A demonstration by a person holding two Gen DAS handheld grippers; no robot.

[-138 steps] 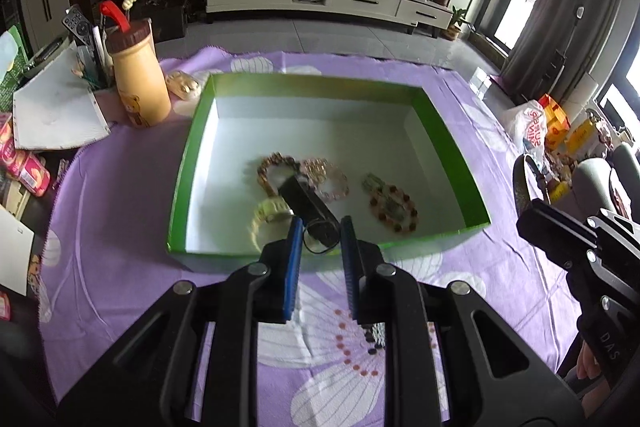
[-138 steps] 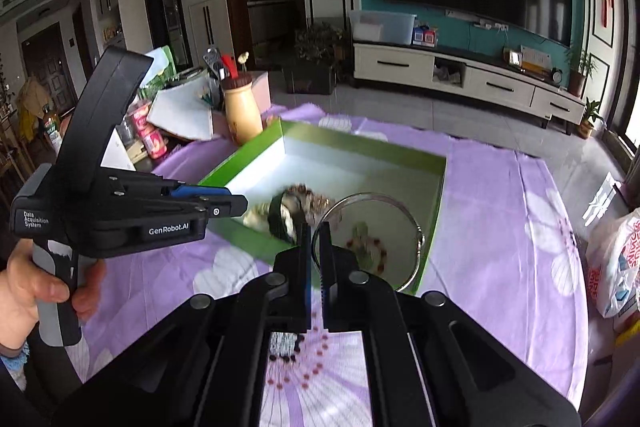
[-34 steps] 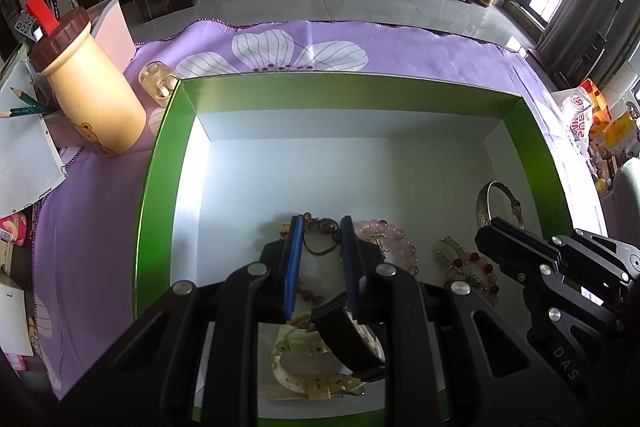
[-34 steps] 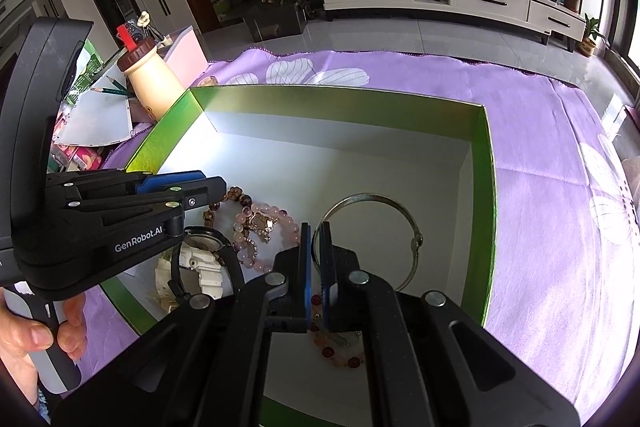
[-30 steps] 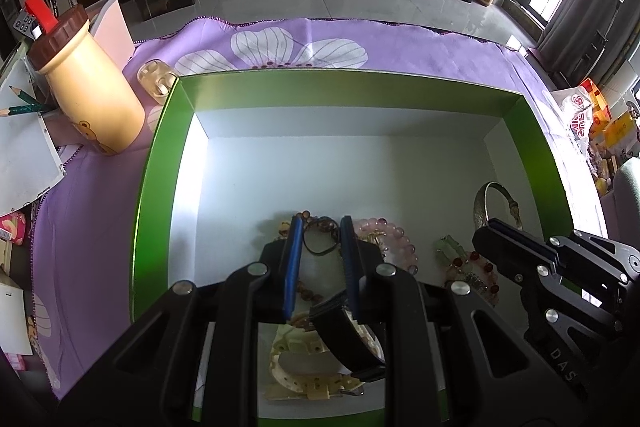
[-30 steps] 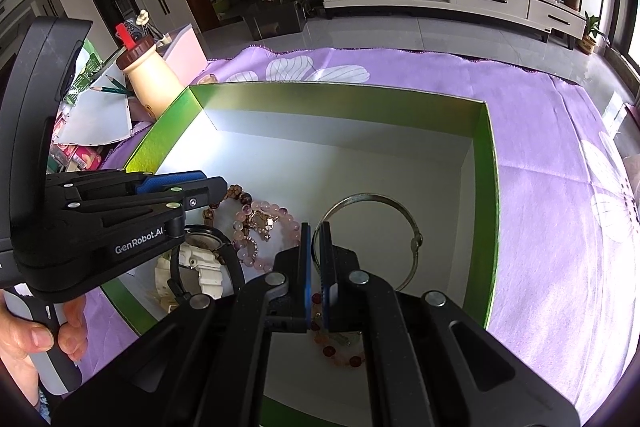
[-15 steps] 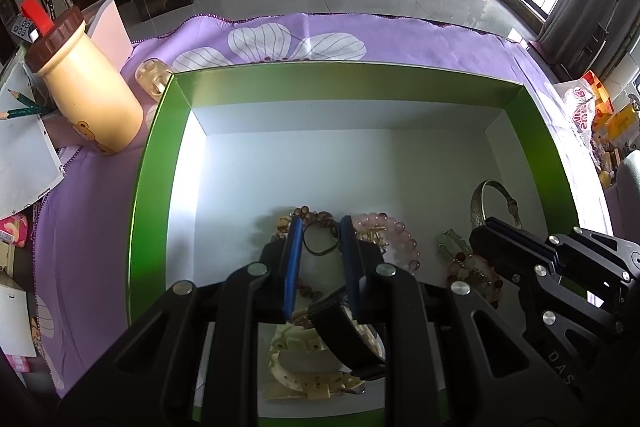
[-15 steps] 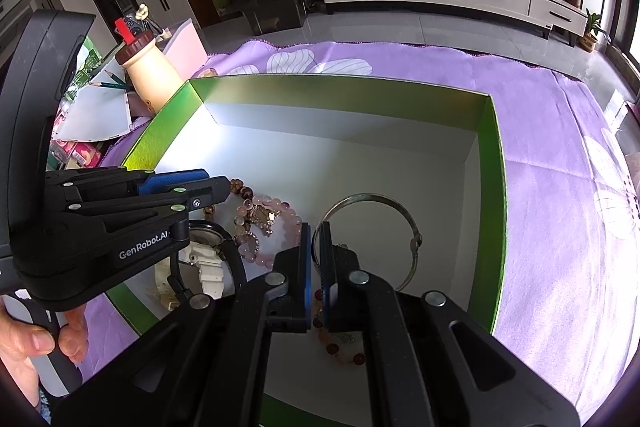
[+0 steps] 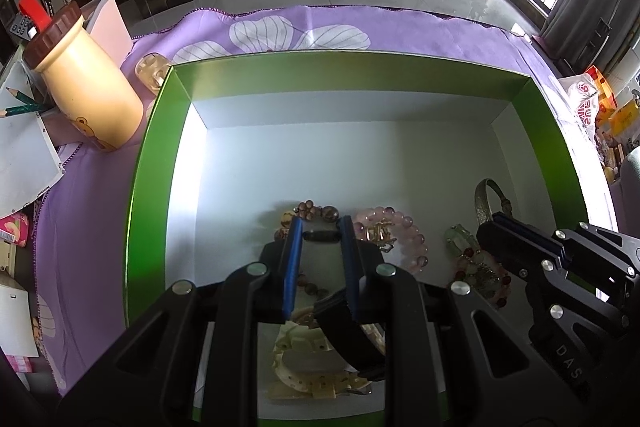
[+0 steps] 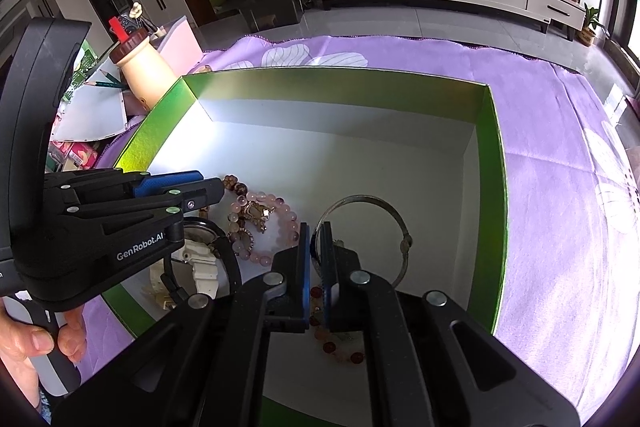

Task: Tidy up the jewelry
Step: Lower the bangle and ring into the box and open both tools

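silver bangle (image 10: pixel 366 227): clamped at its near-left rim in my right gripper (image 10: pixel 316 247); the ring sits over the white floor of the box, right of centre in the right wrist view. In the left wrist view only an arc of it shows, above the right gripper's tips at the right of the frame.
black watch (image 9: pixel 344 323): my left gripper (image 9: pixel 320 247) is closed on its strap; a black bar of it spans the blue pads near the tips, the rest curls down under the right-hand finger, lower centre of the left wrist view.
cream watch (image 9: pixel 312 363): on the box floor near the front wall, directly below the black watch.
pink bead bracelet (image 10: pixel 264 227): box floor, centre-left in the right wrist view, between the two grippers.
brown bead bracelet (image 9: pixel 316 209): just beyond the left gripper's tips, touching the pink one.
red-and-pale bead bracelet (image 10: pixel 340 347): under the right gripper's fingers, near the front wall.
green box (image 10: pixel 496 187): open top, white inside, rest of the floor bare.
purple floral cloth (image 10: pixel 560 155): covers the tabletop under the box.
cream bottle (image 9: pixel 80 95): brown cap, upper left of the left wrist view, beside the box's far-left corner.
hand (image 10: pixel 28 343): on the left gripper's handle, lower left of the right wrist view.
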